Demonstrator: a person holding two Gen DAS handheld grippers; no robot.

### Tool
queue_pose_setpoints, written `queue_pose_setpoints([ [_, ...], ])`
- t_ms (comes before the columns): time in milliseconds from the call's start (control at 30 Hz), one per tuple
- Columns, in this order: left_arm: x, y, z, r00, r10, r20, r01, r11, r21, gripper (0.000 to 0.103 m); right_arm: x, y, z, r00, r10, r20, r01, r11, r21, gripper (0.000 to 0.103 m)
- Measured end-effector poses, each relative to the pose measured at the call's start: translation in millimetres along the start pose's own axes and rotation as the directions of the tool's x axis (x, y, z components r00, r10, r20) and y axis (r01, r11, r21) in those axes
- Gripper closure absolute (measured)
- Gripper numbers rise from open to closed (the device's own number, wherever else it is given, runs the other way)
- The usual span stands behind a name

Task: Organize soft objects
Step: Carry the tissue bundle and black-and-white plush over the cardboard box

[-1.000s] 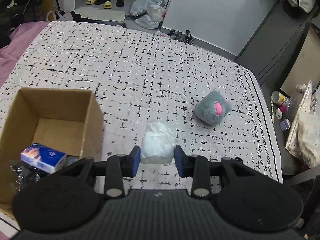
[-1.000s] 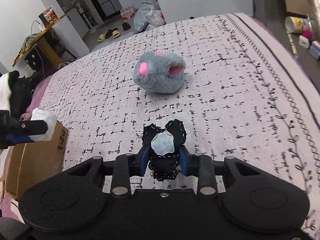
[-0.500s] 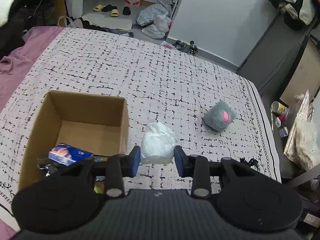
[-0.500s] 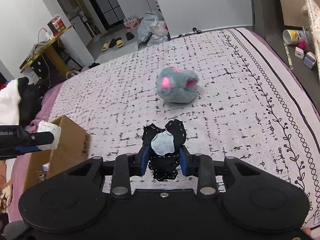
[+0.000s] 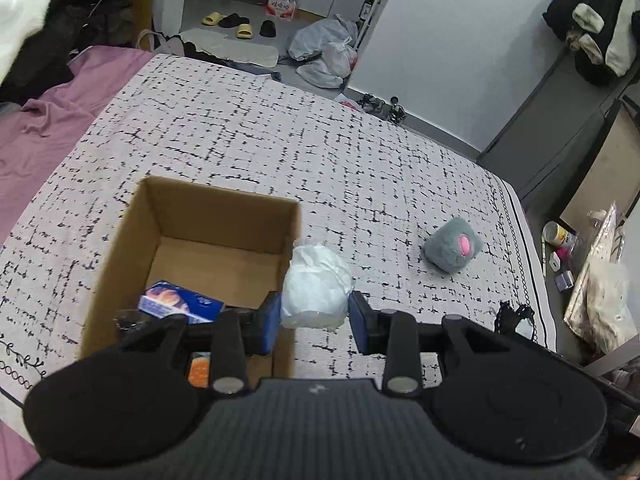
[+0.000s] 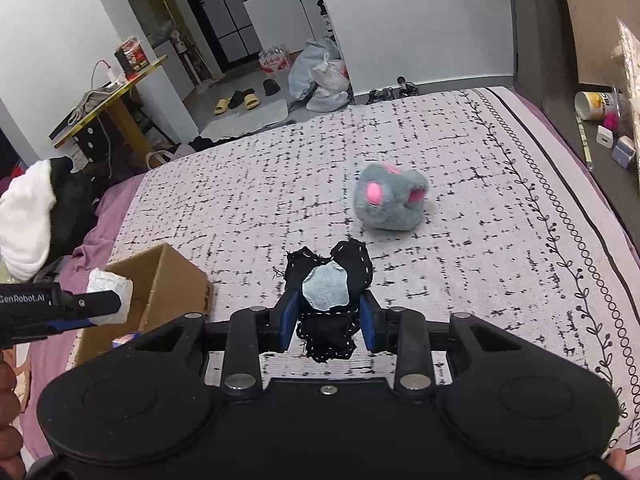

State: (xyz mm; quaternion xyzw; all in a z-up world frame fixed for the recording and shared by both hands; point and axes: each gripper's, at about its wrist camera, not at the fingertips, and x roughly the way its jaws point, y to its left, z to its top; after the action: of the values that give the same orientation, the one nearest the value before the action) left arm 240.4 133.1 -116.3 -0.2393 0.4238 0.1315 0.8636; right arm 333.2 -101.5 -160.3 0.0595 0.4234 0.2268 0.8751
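Left wrist view: the left gripper (image 5: 315,320) is clamped on a crumpled white soft bundle (image 5: 316,286), its blue pads pressing the bundle from both sides. The bundle hangs just past the right wall of an open cardboard box (image 5: 216,216), which sits on the patterned bedspread (image 5: 280,128) at about 9 o'clock from the bundle. Inside the box lie a blue packet (image 5: 180,306) and a dark crinkled item too hidden to tell apart; something orange shows beneath the gripper's left finger. A grey plush toy (image 5: 453,249) with a pink patch rests on the bedspread at about 2 o'clock from the bundle, well apart from the box. Purple bedding (image 5: 44,136) lies at 10 o'clock.

Right wrist view: the right gripper (image 6: 328,320) is closed on a black stitched fabric piece (image 6: 334,280) with a pale grey patch on its face (white dashed stitching runs round its edges). The piece stands up between the pads and hangs a little below them. The grey plush toy (image 6: 390,197) lies at about 1 o'clock from it, apart, on the bedspread (image 6: 480,200). At 9 o'clock the left gripper (image 6: 106,302) shows from the side with the white bundle (image 6: 112,286) over the near edge of the cardboard box (image 6: 168,280).
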Motion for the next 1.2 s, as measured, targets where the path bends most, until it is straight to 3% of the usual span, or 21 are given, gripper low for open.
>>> queue_pose_setpoints([
  [800,-29,85,8,0.997,0.054,0.051,-0.047,0.992,-0.114,0.068,14,108,10,0.989,0.147,-0.016,-0.147,0.980,-0.135,0.071],
  [1200,-22,104,10,0.998,0.061,0.034,-0.056,0.990,-0.130,0.068,41,155,6,0.980,0.174,-0.100,-0.191,0.959,-0.208,0.071],
])
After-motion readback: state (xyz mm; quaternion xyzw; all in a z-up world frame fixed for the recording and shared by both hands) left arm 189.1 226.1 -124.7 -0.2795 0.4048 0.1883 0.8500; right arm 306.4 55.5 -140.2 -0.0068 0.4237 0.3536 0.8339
